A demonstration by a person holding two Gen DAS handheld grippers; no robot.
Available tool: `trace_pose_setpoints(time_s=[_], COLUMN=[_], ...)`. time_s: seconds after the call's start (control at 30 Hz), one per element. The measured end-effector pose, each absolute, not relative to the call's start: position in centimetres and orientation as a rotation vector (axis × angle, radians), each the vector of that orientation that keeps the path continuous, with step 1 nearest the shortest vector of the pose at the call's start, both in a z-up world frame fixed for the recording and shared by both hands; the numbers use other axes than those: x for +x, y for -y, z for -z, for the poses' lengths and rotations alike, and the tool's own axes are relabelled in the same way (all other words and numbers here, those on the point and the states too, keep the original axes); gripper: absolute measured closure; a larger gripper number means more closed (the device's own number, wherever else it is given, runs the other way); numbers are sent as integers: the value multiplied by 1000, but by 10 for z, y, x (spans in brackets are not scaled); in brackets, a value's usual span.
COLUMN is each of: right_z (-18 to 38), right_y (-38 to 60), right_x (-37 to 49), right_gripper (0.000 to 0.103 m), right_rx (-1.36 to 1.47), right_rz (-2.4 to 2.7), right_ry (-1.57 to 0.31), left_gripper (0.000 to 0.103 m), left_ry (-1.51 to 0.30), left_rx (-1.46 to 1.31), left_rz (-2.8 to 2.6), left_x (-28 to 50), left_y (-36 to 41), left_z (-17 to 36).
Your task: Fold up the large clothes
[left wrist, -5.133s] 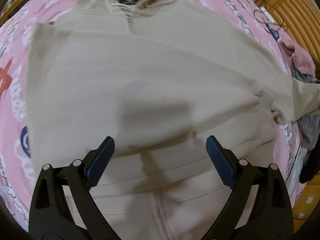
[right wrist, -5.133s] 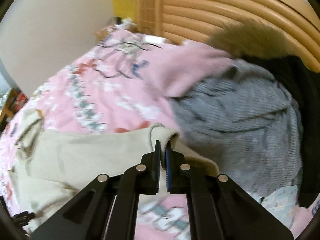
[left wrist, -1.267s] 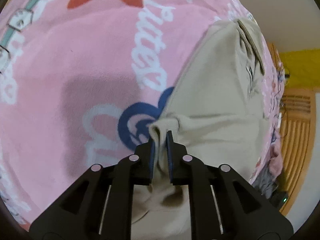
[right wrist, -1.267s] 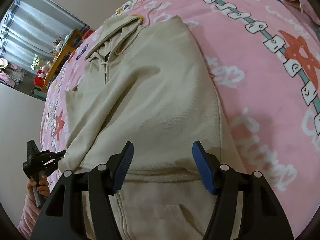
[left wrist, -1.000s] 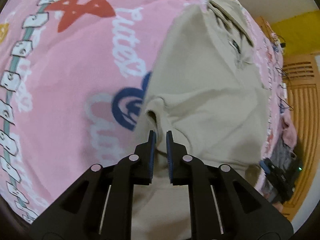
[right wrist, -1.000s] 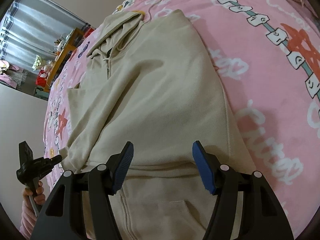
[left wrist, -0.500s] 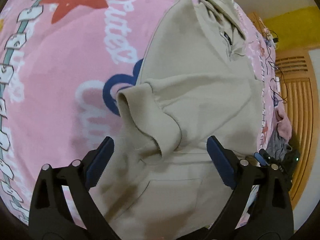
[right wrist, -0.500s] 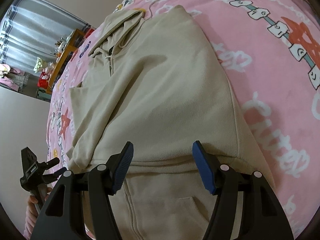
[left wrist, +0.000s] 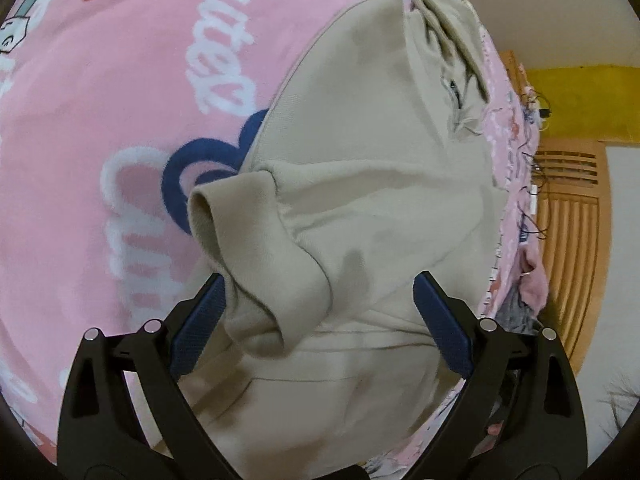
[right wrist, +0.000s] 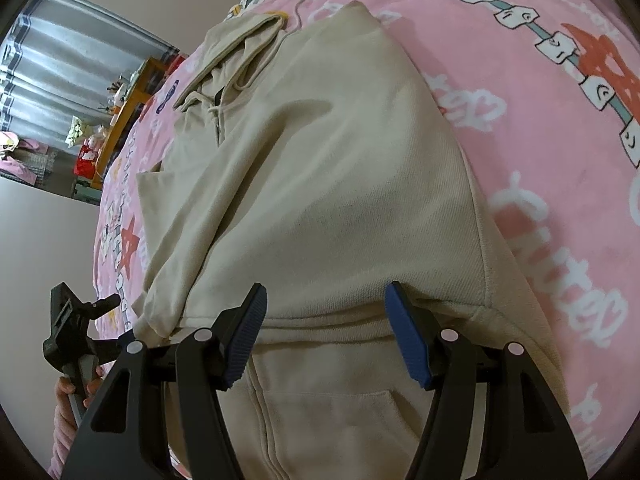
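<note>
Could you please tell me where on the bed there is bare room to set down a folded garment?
The pink printed blanket lies bare beside the beige zip hoodie, next to its folded-in sleeve cuff. The other side is bare too, along the train-and-star print. It is crowded near the wooden headboard, where other clothes are piled.

A bedroom in a home: a bed spread with a pink fleece blanket (left wrist: 120, 80) printed with stars, white lettering and cartoon figures fills both views. A slatted wooden headboard (left wrist: 568, 216) stands at one end below a yellow wall (left wrist: 580, 100). Across the room, grey striped curtains (right wrist: 60, 80) hang behind a wooden shelf (right wrist: 132, 96) crowded with small toys and ornaments.
</note>
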State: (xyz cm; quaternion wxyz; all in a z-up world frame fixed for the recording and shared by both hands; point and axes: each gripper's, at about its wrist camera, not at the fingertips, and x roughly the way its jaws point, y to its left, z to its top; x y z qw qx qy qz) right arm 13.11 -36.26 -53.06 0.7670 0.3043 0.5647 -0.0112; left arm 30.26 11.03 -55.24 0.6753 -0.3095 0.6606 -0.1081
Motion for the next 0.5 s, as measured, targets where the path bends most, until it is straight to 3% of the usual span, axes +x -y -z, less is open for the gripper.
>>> trace_pose_setpoints(time_s=[0.07, 0.13, 0.2, 0.3, 0.5], right_z=[531, 531, 532, 533, 535], right_y=[363, 364, 364, 364, 363], right_x=[131, 130, 129, 129, 129], right_gripper=[43, 43, 43, 43, 42], right_rx=[663, 666, 665, 668, 678], right_rz=[26, 27, 29, 32, 35], right_ry=[-1223, -1222, -1224, -1227, -1229], left_gripper=[23, 46, 61, 67, 93], left_ry=[-1500, -1510, -1518, -1510, -1444], left_rx=[-703, -692, -671, -664, -645], left_rz=[217, 195, 171, 166, 164], left_x=[307, 309, 309, 307, 302], left_y=[-111, -111, -112, -114, -124], left_z=[557, 559, 558, 551, 532])
